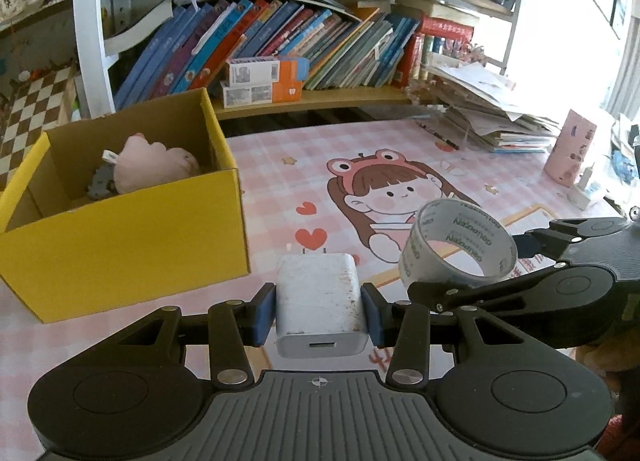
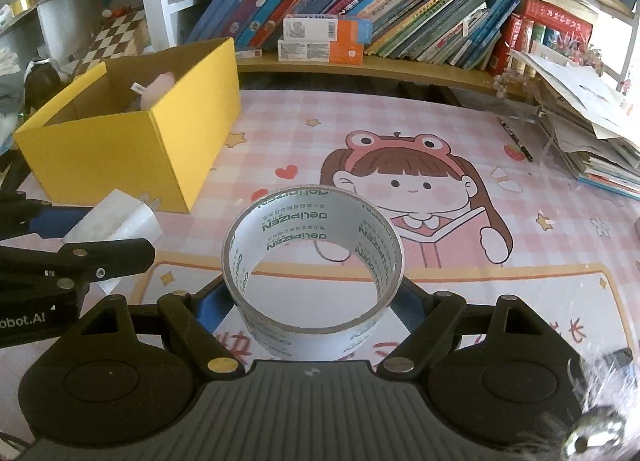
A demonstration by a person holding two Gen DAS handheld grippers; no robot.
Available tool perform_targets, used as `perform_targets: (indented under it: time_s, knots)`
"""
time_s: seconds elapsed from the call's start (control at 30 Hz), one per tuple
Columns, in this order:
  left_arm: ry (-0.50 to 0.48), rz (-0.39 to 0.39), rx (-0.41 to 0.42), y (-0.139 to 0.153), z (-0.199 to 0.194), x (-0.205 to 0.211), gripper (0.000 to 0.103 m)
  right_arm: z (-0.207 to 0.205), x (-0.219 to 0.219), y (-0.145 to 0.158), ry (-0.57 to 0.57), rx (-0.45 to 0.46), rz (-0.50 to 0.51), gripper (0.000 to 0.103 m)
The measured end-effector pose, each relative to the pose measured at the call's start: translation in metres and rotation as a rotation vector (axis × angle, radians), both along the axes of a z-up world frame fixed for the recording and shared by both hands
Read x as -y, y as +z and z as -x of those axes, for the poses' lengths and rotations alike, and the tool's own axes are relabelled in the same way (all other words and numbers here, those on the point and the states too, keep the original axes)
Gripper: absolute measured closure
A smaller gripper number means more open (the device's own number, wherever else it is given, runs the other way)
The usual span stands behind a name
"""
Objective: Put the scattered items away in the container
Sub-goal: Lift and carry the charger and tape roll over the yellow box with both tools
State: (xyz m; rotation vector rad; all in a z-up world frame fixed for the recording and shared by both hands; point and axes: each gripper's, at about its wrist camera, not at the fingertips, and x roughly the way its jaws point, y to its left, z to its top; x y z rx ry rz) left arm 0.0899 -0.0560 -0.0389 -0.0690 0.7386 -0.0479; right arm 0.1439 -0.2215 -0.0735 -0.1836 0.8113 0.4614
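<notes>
Gripping white square plug-in charger block (image 1: 321, 303), left gripper (image 1: 320, 311) has blue pads (image 1: 264, 313) clamped on its sides, just right of open yellow cardboard box (image 1: 120, 237). Right gripper (image 2: 312, 303) pinches clear tape roll with green lettering (image 2: 312, 257), close beside left one. Pink checked cartoon-girl desk mat (image 2: 400, 189) below; bookshelf of leaning books (image 1: 280, 41) behind. Charger prongs point away toward shelf, USB port toward camera; tape's open axis tilted upward. Pink plush toy (image 1: 152, 165) lies in box.

Bright daylight from right, window area blown out; fisheye bending at edges; centre sharp.
</notes>
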Motion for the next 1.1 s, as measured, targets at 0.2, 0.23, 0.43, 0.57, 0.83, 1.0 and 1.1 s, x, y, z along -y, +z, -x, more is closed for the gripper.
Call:
perform_targets:
  time_s: [0.2,0.23,0.43,0.57,0.83,1.0,1.1]
  knots:
    - [-0.036,-0.002,0.020,0.005,0.014,-0.018,0.059,0.020,-0.019,0.005,-0.029,0.015,-0.001,0.021]
    - [-0.041,-0.003,0.023,0.005,0.017,-0.021,0.059,0.022,-0.023,0.006,-0.032,0.017,-0.002,0.021]
    - [-0.053,-0.007,0.046,0.010,0.031,-0.040,0.059,0.039,-0.044,0.012,-0.032,0.038,-0.009,0.021]
    - [-0.043,-0.005,0.067,0.014,0.041,-0.055,0.059,0.048,-0.061,0.016,-0.018,0.055,-0.009,0.021]
    - [0.009,0.016,0.104,0.022,0.056,-0.085,0.059,0.058,-0.094,0.026,0.043,0.092,-0.001,0.021]
    - [0.048,0.032,0.127,0.026,0.062,-0.102,0.059,0.061,-0.112,0.031,0.088,0.116,0.014,0.021]
    - [0.071,0.043,0.144,0.029,0.064,-0.111,0.059,0.062,-0.120,0.034,0.108,0.133,0.023,0.021]
